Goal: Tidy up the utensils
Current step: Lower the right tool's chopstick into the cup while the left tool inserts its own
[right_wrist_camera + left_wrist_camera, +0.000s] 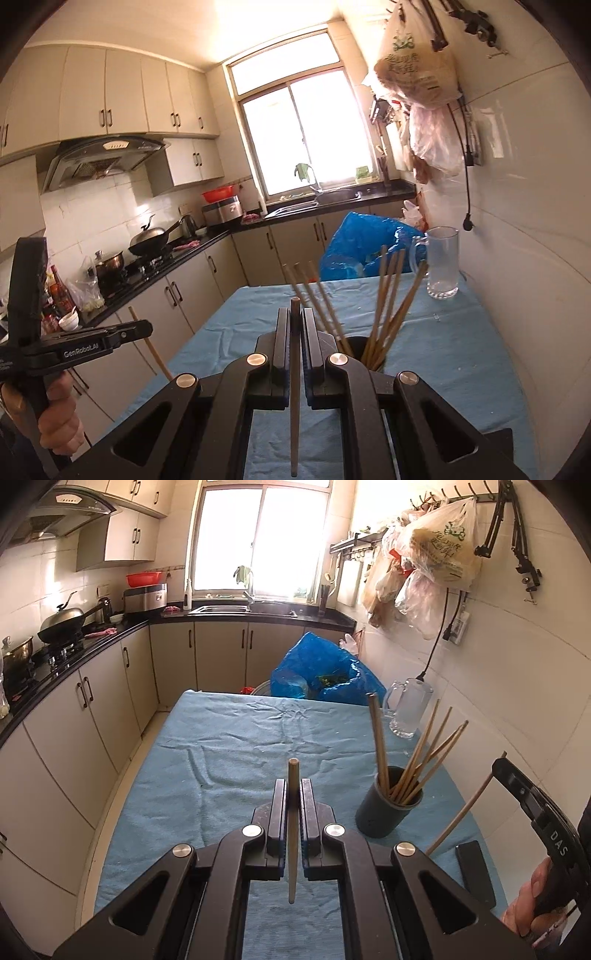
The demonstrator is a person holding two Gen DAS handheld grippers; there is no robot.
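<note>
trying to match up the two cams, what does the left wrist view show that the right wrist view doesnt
Only the left wrist view: a dark flat object lying on the blue cloth. Only the right wrist view: bottles and a small bowl on the counter. Both: the dark cup of chopsticks, the glass mug, and each gripper shut on one chopstick.

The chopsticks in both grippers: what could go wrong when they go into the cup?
1. The cup is crowded with leaning sticks; a new chopstick may knock them or tip it.
2. Each hand-held gripper pinches its chopstick thinly, so it may swivel.
3. The glass mug stands near.
</note>
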